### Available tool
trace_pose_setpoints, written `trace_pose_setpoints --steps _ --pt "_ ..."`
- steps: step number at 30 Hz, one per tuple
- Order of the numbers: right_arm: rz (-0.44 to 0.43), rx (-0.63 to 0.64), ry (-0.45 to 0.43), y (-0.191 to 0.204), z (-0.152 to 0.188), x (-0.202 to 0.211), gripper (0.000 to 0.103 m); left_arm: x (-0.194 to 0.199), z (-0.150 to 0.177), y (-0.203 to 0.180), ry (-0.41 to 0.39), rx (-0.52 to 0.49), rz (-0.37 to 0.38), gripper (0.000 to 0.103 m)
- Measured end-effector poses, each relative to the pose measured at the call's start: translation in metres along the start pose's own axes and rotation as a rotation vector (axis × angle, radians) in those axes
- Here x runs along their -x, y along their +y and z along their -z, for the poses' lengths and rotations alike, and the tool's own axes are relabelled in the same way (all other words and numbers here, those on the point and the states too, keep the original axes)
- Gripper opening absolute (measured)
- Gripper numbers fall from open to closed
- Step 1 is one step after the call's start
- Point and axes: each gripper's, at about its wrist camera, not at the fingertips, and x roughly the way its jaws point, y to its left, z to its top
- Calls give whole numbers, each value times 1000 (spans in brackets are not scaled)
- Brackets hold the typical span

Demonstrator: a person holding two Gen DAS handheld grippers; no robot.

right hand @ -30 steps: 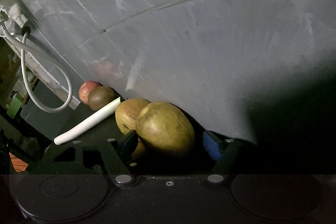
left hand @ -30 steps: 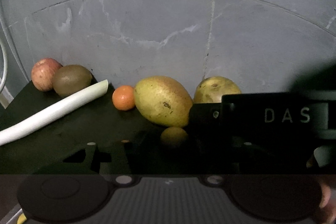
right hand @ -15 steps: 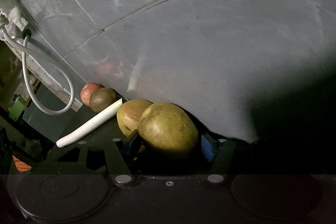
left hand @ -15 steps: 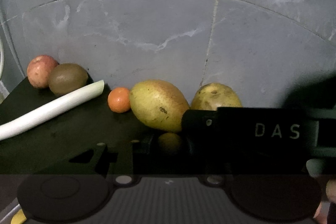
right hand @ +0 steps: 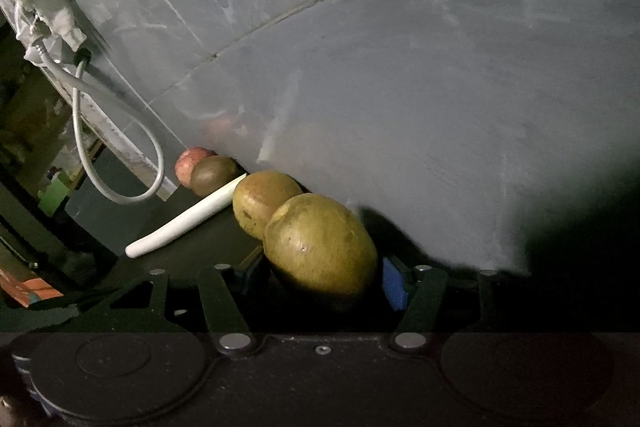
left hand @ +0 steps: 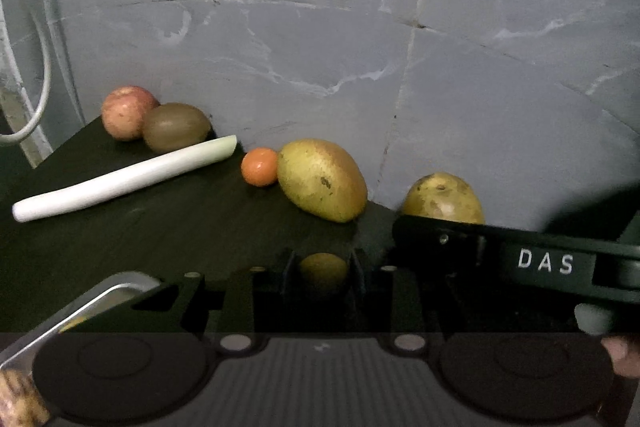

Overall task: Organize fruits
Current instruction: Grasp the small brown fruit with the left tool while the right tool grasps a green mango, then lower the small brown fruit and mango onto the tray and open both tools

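left gripper [left hand: 322, 273] pinching a small yellow fruit [left hand: 323, 269] just above the dark worktop [left hand: 168, 227]. right gripper [right hand: 320, 267] clamped on the large green-yellow fruit [right hand: 320, 251] by the wall. pickup step in hand; next calls for lifting both clear and carrying to their places.

Left gripper [left hand: 323, 273]: jaws closed tight on a small yellowish fruit [left hand: 323, 269], pointing steeply down. Right gripper [right hand: 320, 273]: pads pressed on a large yellow-green fruit [right hand: 320, 251], angled downward.
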Motion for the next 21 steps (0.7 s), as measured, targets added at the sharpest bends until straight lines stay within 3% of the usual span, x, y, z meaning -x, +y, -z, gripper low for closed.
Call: trace_pose_setpoints --steps 11,21 --pt "-81 9 17 17 24 40 60 69 33 1 -42 62 -46 33" --pt "-155 62 81 57 63 67 60 139 89 22 -79 257 -114 33"
